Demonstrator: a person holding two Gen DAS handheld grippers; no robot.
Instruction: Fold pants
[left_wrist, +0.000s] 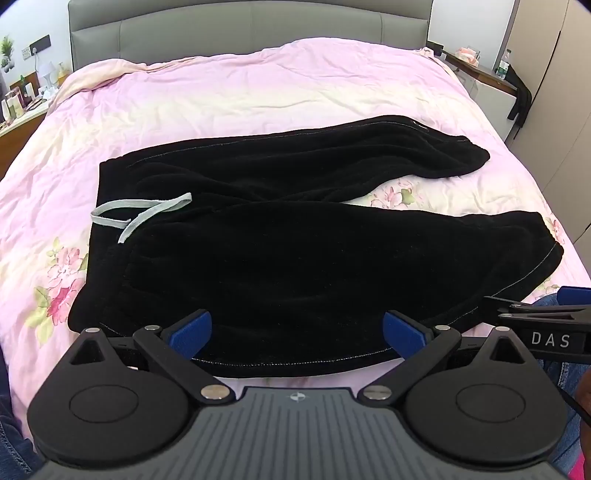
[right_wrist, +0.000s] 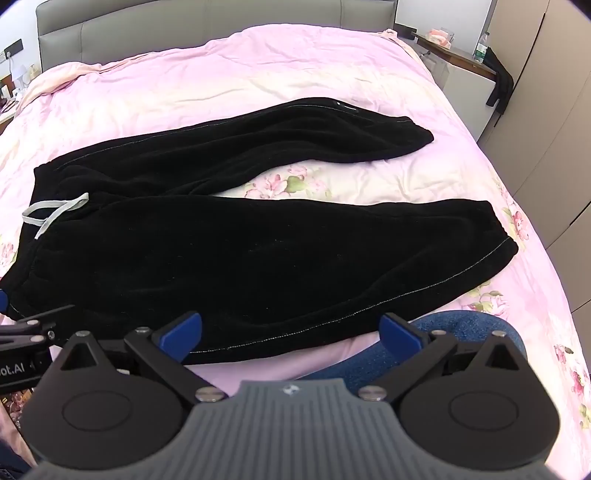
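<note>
Black pants lie spread flat on the pink floral bed cover, waistband to the left, both legs running right and parted in a V. A grey drawstring lies loose at the waist. My left gripper is open, its blue pads just over the near edge of the near leg, holding nothing. In the right wrist view the pants fill the middle and the drawstring shows at left. My right gripper is open and empty at the near leg's front hem edge.
A grey headboard stands at the far end. A cluttered nightstand is at the far left, a desk with a bottle at the far right. Wardrobe doors line the right side. My denim-clad knee is by the bed's near edge.
</note>
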